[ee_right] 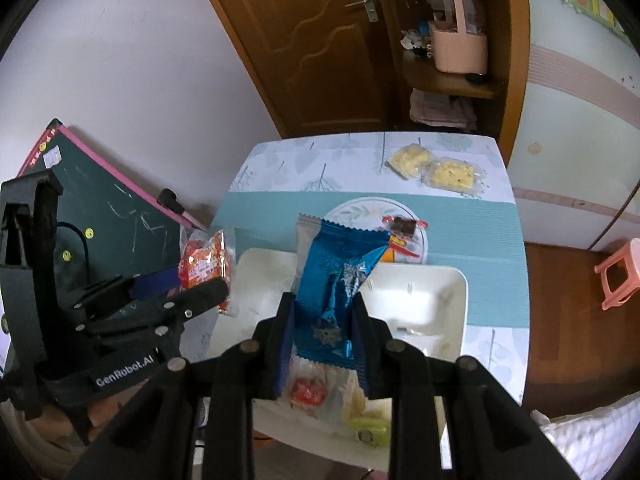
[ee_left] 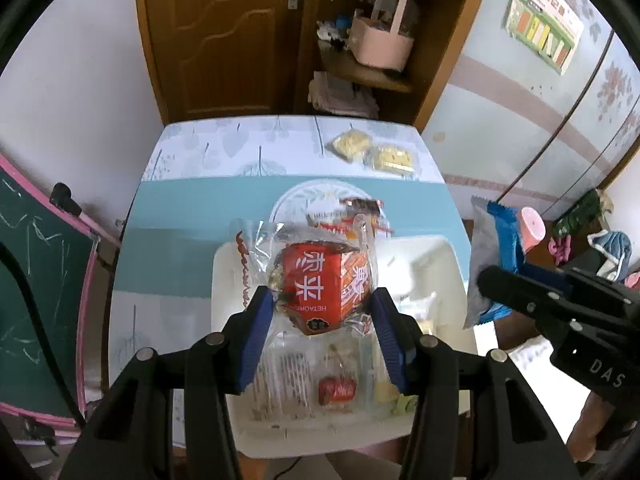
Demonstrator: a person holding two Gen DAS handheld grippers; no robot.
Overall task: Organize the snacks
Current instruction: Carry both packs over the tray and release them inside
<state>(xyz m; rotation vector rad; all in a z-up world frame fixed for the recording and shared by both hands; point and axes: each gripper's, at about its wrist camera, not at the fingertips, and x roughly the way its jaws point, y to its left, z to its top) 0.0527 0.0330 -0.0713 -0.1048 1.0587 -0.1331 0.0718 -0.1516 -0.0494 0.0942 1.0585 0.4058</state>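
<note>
My left gripper (ee_left: 322, 306) is shut on a clear-wrapped red snack pack (ee_left: 320, 288) and holds it above the white tray (ee_left: 228, 276). My right gripper (ee_right: 323, 316) is shut on a blue foil snack pack (ee_right: 336, 276) above the same tray (ee_right: 452, 284). The left gripper also shows in the right wrist view (ee_right: 216, 292), with the red pack (ee_right: 206, 262) at the table's left side. The right gripper shows in the left wrist view (ee_left: 486, 280) with the blue pack (ee_left: 504, 240). Several small snacks (ee_right: 308, 392) lie in the tray's near part.
A round patterned plate (ee_right: 360, 210) with dark and red wrapped snacks stands behind the tray. Two yellow snack packs (ee_right: 434, 168) lie at the table's far right. A chalkboard (ee_right: 100, 224) leans at the left. A pink stool (ee_right: 620, 276) stands on the right.
</note>
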